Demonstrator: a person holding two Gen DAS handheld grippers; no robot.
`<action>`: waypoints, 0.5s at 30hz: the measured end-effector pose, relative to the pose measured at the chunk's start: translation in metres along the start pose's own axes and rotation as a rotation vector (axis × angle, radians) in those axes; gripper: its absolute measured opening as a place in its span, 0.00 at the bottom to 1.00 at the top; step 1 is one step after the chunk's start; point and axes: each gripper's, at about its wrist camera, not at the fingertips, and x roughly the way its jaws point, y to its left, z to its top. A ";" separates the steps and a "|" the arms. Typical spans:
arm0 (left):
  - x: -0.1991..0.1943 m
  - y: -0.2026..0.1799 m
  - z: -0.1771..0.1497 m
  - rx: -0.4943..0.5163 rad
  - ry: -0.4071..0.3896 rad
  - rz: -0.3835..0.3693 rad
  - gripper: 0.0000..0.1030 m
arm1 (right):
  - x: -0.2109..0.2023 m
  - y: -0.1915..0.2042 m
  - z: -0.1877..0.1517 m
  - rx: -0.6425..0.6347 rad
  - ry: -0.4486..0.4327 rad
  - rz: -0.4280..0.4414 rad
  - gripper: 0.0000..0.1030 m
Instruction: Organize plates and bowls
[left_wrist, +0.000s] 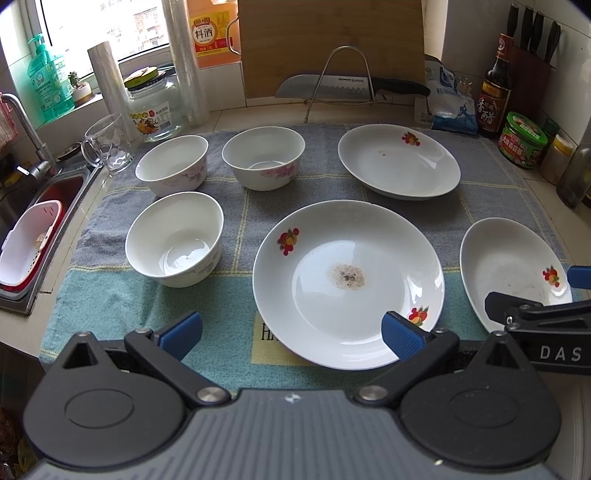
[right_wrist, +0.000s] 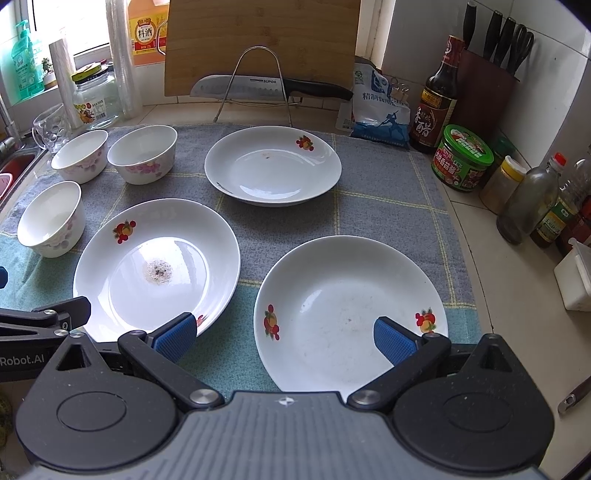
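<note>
Plates: 3 white plates with red-and-orange fruit motifs lie apart on a checked cloth (left_wrist: 236, 218) — a centre plate (left_wrist: 347, 282) with a gritty speckled stain in its well, a far plate (left_wrist: 399, 160) with a faint mark, a right plate (right_wrist: 351, 314) with light smears.
Bowls: 3 white bowls with pink floral prints stand upright on the cloth's left side — near bowl (left_wrist: 175, 243), far-left bowl (left_wrist: 171, 164), far-middle bowl (left_wrist: 263, 157).
Left hand-held gripper (left_wrist: 291, 330): jaws spread wide, empty, over the centre plate's near rim.
Right hand-held gripper (right_wrist: 284, 338): jaws spread wide, empty, over the right plate.
Bench (right_wrist: 517, 325): tiled; 1 knife (right_wrist: 271, 88) on a wire rack, 1 cutting board (right_wrist: 262, 40), 1 glass mug (left_wrist: 107, 144), sink (left_wrist: 44, 206) at left.
</note>
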 end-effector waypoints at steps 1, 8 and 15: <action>0.000 0.000 0.000 0.001 0.000 -0.001 0.99 | 0.000 0.000 0.000 0.000 0.000 0.000 1.00; 0.001 0.002 0.000 0.009 -0.005 -0.006 0.99 | -0.001 0.001 0.001 -0.001 -0.003 -0.005 1.00; 0.003 0.004 0.001 0.018 -0.009 -0.013 0.99 | -0.002 0.005 0.003 -0.001 -0.009 -0.016 1.00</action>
